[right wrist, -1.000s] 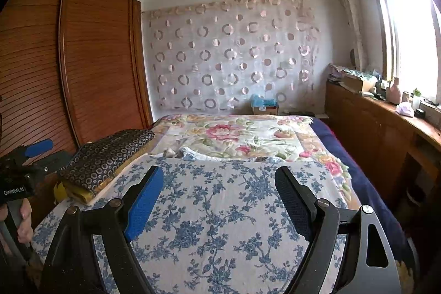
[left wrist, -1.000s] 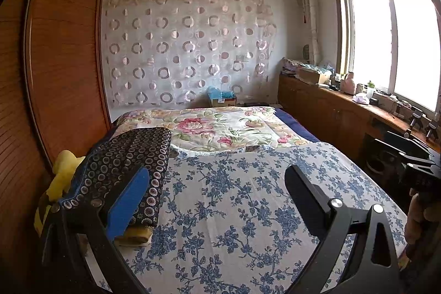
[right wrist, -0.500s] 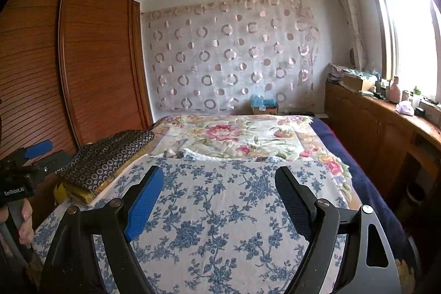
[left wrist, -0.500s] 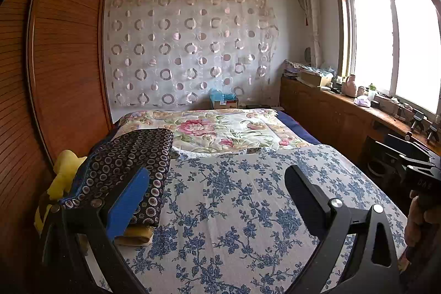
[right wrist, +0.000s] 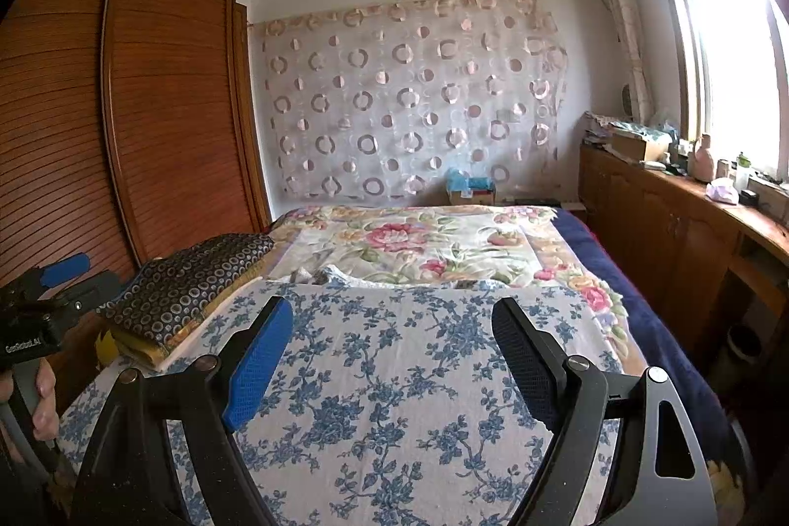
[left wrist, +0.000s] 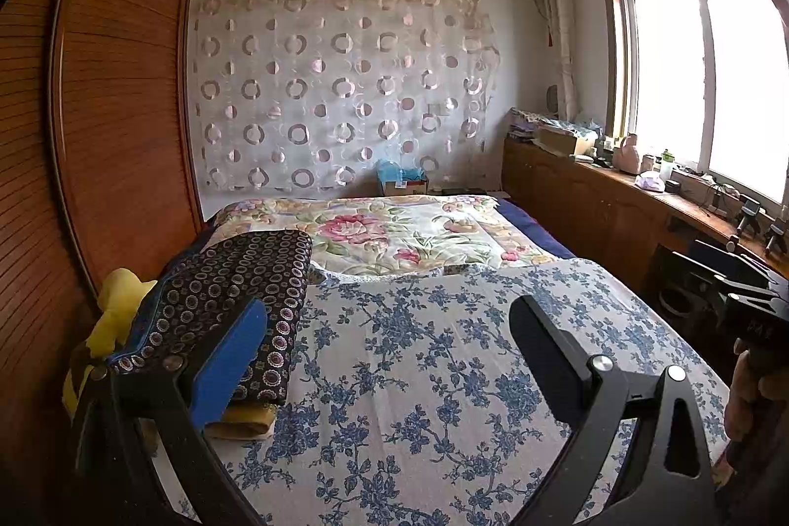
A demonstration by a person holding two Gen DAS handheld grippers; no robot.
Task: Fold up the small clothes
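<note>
A folded dark cloth with a ring pattern (left wrist: 232,294) lies on a stack at the bed's left side, on yellow fabric (left wrist: 123,304); it also shows in the right wrist view (right wrist: 192,284). My left gripper (left wrist: 389,329) is open and empty above the blue-flowered sheet (left wrist: 419,358), just right of the stack. My right gripper (right wrist: 394,329) is open and empty above the same sheet (right wrist: 394,378). The left gripper's body (right wrist: 44,304) shows at the far left in the right wrist view, the right gripper's body (left wrist: 749,309) at the far right in the left wrist view.
A floral quilt (left wrist: 394,230) covers the bed's far half. A wooden wardrobe (left wrist: 113,107) stands on the left, low cabinets with clutter (left wrist: 616,200) under the window on the right. A patterned curtain (left wrist: 340,102) hangs on the back wall.
Both views have tilted slightly upward; both grippers stay open and empty above the sheet.
</note>
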